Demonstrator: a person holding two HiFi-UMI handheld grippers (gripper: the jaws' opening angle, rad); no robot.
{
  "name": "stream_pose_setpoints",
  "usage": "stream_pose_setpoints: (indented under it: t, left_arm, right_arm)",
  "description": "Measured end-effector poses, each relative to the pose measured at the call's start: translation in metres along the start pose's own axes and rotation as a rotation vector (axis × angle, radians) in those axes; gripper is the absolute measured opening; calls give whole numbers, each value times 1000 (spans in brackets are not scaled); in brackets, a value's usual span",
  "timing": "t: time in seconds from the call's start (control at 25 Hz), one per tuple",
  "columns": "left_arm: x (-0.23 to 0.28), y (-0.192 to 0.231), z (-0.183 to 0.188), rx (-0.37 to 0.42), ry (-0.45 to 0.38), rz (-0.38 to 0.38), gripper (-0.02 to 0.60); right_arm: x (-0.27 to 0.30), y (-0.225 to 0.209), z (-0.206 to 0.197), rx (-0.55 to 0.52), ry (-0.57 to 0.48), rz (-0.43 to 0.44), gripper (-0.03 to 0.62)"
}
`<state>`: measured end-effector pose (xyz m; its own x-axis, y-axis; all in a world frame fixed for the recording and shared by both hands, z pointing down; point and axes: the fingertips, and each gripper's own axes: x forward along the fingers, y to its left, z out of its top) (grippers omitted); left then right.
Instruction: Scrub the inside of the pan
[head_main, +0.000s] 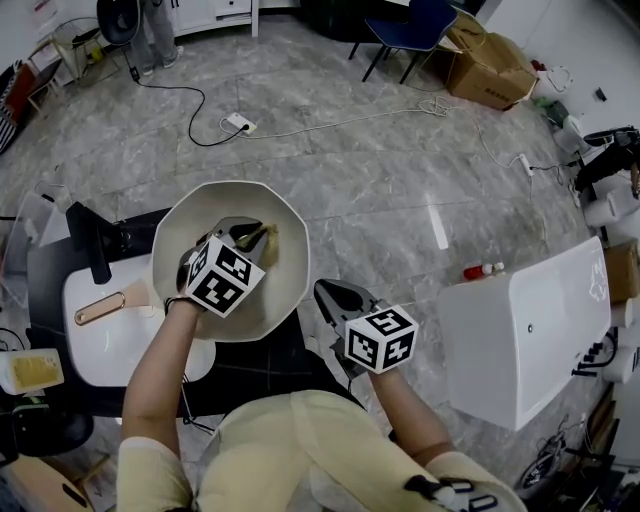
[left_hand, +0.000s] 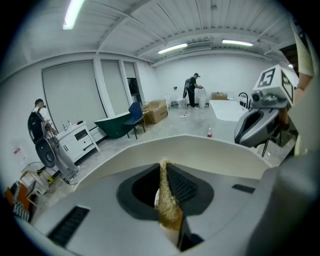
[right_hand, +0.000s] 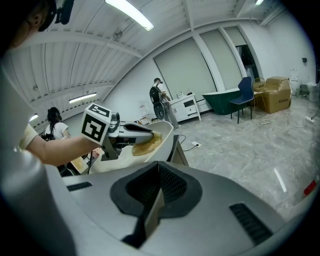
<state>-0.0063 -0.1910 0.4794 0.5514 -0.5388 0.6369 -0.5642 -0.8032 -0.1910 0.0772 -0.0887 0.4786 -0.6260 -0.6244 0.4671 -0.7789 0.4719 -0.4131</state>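
my left gripper (left_hand: 164, 172) is reaching into the cream pan (head_main: 200, 215), and its fingers are clamped shut on a tan, fibrous scrub pad (left_hand: 170, 212), which shows as a thin strip squeezed between them in the left gripper view. from my head, the pad sits against the pan's inner wall toward the upper right side, with the marker cube on that gripper over the middle of the pan. the pan is wide and pale, with a faceted rim. it stands over the right end of the dark counter (head_main: 55, 290), just in front of my body and tipped so its inside faces up toward me. my right gripper (right_hand: 158, 167) is outside the pan, just beside its lower right rim, and i cannot tell whether it touches. its fingers are pressed together with nothing between them, pointing toward the pan and my left arm. to the left of the pan, on the same counter, lies a white tray (head_main: 110, 345) with a copper-coloured handle (head_main: 100, 308) resting on it. at the far left edge there is a small clear container holding something yellow (head_main: 35, 370). a large white tub (head_main: 530, 325) stands on the grey marble floor (head_main: 380, 180) to my right, well apart from the pan.
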Motion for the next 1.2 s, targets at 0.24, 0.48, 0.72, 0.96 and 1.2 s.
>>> stream_pose_setpoints:
  t: [0.24, 0.48, 0.72, 0.96, 1.2]
  left_arm:
    - [-28, 20, 6, 10, -24, 84, 49]
    - [-42, 40, -4, 1, 23, 164, 49]
    - [-35, 57, -36, 72, 159, 230, 48]
    - [-17, 59, -67, 199, 293, 257, 49]
    - [-4, 54, -88, 244, 352, 248, 49]
  right_arm:
    - [-1, -1, 3, -1, -4, -7, 15]
    - [-2, -1, 5, -2, -7, -7, 15]
    - [-2, -2, 3, 2, -1, -8, 15]
    - [-1, -4, 1, 6, 2, -12, 15]
    - [1, -5, 1, 7, 8, -15, 15]
